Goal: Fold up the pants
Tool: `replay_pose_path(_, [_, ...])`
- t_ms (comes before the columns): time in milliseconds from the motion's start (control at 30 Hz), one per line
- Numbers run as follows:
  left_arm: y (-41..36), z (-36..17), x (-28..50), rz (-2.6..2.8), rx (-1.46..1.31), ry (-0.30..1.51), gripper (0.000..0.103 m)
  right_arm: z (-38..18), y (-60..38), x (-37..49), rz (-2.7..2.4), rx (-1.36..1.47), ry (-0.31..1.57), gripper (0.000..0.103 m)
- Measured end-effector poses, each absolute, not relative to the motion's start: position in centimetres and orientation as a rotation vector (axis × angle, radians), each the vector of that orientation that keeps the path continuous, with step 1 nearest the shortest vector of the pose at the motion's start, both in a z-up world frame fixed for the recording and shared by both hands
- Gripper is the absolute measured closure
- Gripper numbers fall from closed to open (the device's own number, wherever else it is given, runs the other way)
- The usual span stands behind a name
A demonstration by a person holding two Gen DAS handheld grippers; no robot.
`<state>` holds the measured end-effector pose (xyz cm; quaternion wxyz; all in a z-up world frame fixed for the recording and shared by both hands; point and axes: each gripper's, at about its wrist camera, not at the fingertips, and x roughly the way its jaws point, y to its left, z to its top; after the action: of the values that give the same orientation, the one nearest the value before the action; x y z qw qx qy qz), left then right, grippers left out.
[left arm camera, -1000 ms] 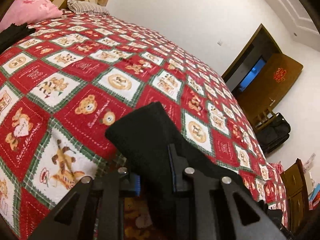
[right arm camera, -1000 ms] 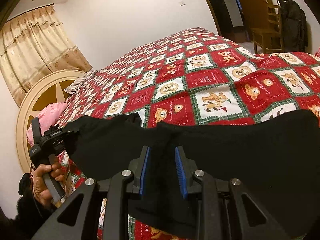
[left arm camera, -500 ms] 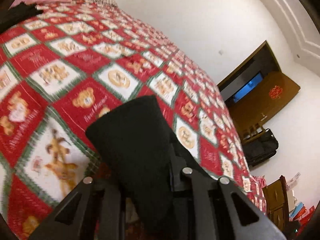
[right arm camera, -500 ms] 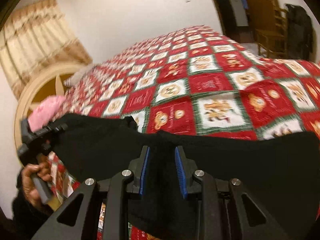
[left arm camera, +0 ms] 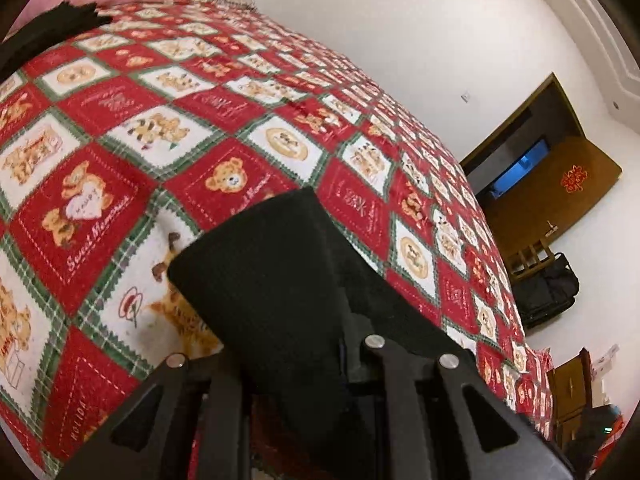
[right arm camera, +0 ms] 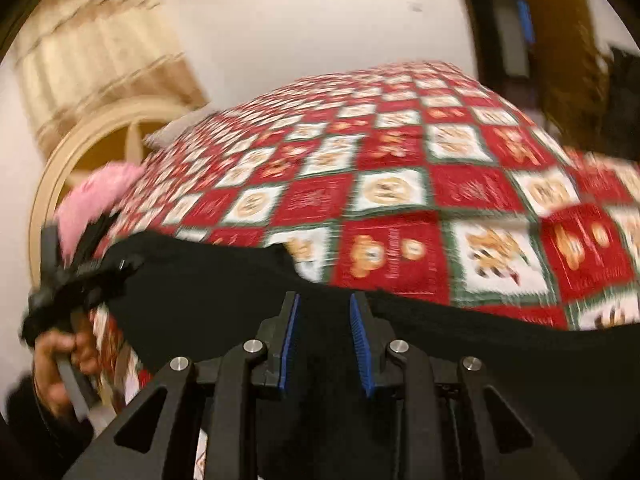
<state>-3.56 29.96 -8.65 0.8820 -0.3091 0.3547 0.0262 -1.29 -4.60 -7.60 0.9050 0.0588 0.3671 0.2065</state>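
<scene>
The black pants [right arm camera: 480, 360] hang slack across the lower frame above the quilted bed [right arm camera: 392, 208], soft, light and limp. The right gripper [right arm camera: 325, 344] has its jaws clamped on a bunched fold; the left gripper [left arm camera: 296, 344], jaws nearly together, pinches another edge. Best held at hems or waistband, spread taut.

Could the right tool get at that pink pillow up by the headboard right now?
Probably not. The right tool is shut on the black pants, and the pink pillow lies far off by the headboard.
</scene>
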Motion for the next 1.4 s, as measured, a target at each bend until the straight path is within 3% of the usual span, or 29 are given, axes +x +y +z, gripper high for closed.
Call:
replay_pose_path(133, [29.3, -8.1, -3.4, 0.058, -0.585, 0.726, 0.084, -11.6, -3.6, -0.2, 0.408, 0.162, 0.910, 0.075])
replay_pose_path(233, [29.1, -8.1, -3.3, 0.072, -0.569, 0.734, 0.084, -11.0, -3.8, -0.4, 0.425, 0.186, 0.887, 0.075])
replay_pose_path(367, [28.3, -7.2, -3.2, 0.083, -0.509, 0.727, 0.084, -7.5, -5.5, -2.5, 0.450, 0.261, 0.711, 0.075])
replay_pose_path(500, [26.3, -5.2, -3.3, 0.077, -0.401, 0.688, 0.084, -5.3, -7.1, -4.2, 0.406, 0.255, 0.626, 0.056])
replay_pose_path(1000, [9.6, 0.5, -5.3, -0.360, -0.053, 0.544, 0.084, -5.3, -20.2, -9.8, 0.107, 0.484, 0.585, 0.056])
replay_pose_path(1400, [-4.9, -4.7, -9.4, -0.670, 0.259, 0.573, 0.084, -4.9, -24.6, -12.3, 0.032, 0.533, 0.540, 0.055])
